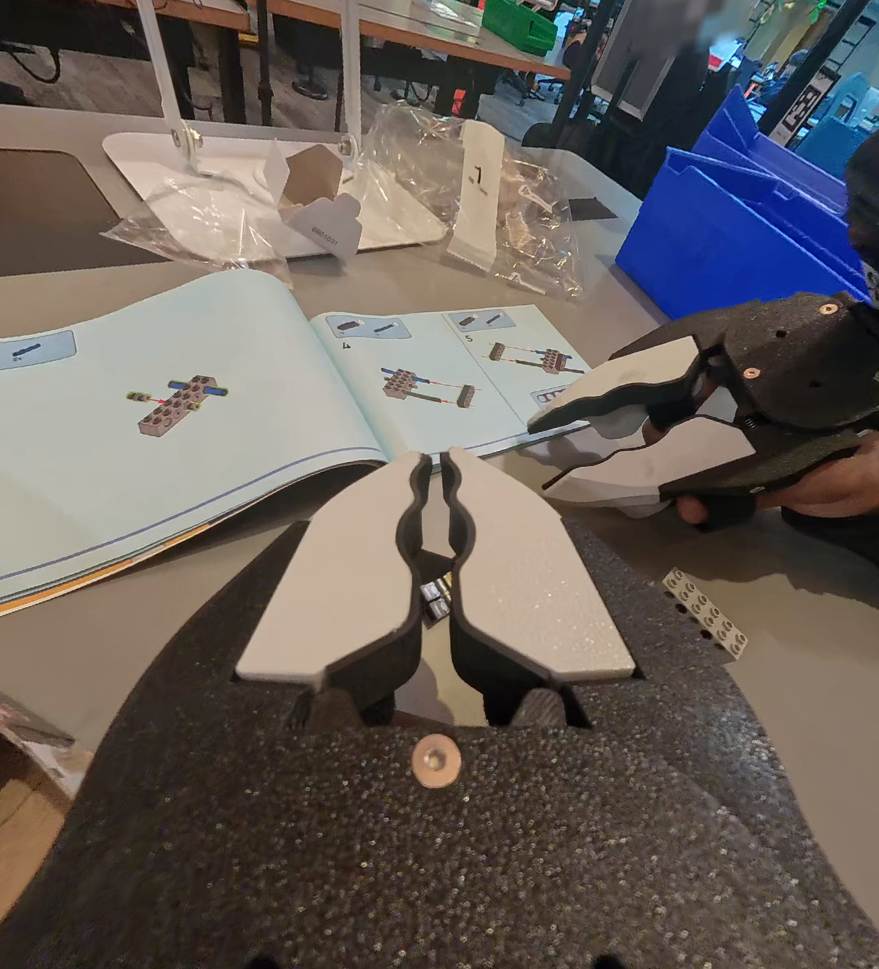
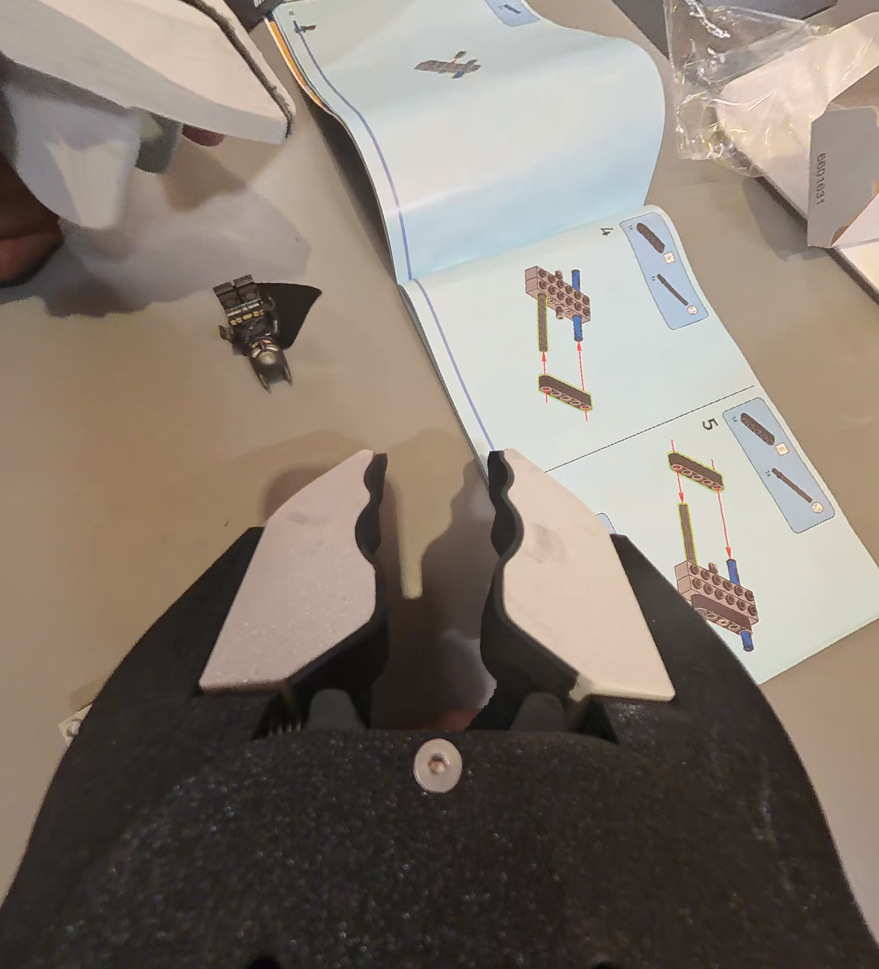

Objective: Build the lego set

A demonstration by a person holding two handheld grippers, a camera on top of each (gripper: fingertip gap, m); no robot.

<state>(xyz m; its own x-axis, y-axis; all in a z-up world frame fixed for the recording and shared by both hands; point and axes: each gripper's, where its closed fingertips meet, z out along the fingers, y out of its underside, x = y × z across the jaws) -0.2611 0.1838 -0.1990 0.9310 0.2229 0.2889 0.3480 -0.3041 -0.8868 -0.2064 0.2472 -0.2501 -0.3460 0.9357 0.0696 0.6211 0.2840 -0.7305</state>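
Right wrist view: open claw [image 2: 437, 461] beside booklet [image 2: 610, 367]

Colour-wise, your table [image 2: 112, 472] is a flat grey-tan. The booklet [image 1: 217, 367] across the middle has pale mint-blue pages with a thin blue line along the edge and brown, blue and red diagrams. Both grippers [image 1: 436, 459] [image 2: 437, 461] have light grey fingers on speckled black bodies. Blue bin [image 1: 731, 230] upper right, little black figure [image 2: 261, 325] with gold bits, light grey studded brick [image 1: 704, 613] lower right.
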